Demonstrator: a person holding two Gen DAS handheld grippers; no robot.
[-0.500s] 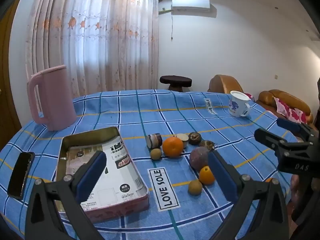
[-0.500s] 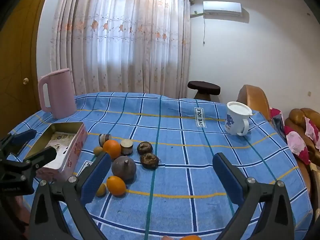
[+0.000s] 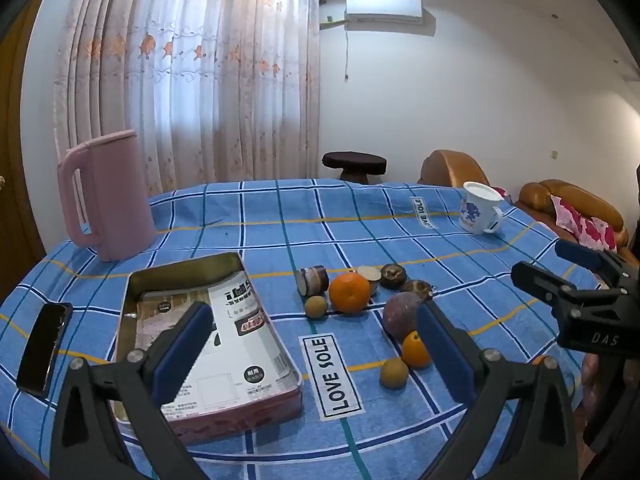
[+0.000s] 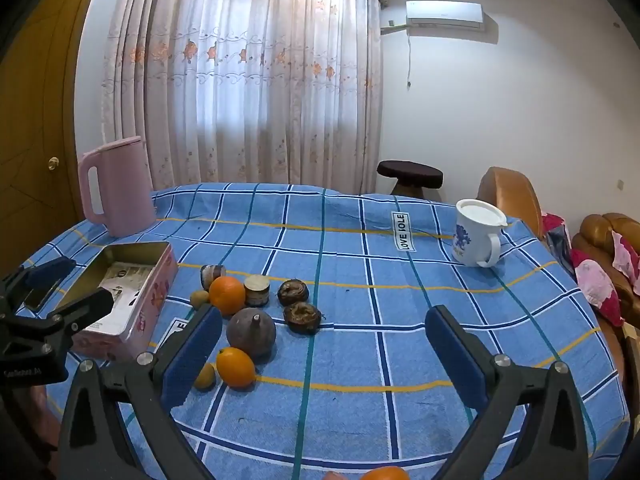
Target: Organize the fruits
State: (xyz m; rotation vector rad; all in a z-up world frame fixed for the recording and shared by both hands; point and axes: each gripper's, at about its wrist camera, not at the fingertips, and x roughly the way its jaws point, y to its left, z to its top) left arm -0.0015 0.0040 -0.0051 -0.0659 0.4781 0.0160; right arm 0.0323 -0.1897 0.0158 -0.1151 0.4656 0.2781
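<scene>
Left tongs (image 3: 314,354) wide apart, empty, right tongs (image 4: 324,354) wide apart, empty, above fruits (image 4: 251,332).

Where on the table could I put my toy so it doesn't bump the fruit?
Bare cloth lies between the fruit pile and the white mug, and behind the fruit toward the pink jug. It is crowded between the tin box and the big orange.

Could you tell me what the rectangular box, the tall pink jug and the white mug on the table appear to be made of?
The box looks like thin metal: dull gold sheen inside, rolled rim, pink printed outside. The pink jug seems matte plastic, one even colour with a moulded handle and no glare. The mug could be glazed ceramic or glossy plastic, white with a blue print; its flat lid looks plastic.
</scene>
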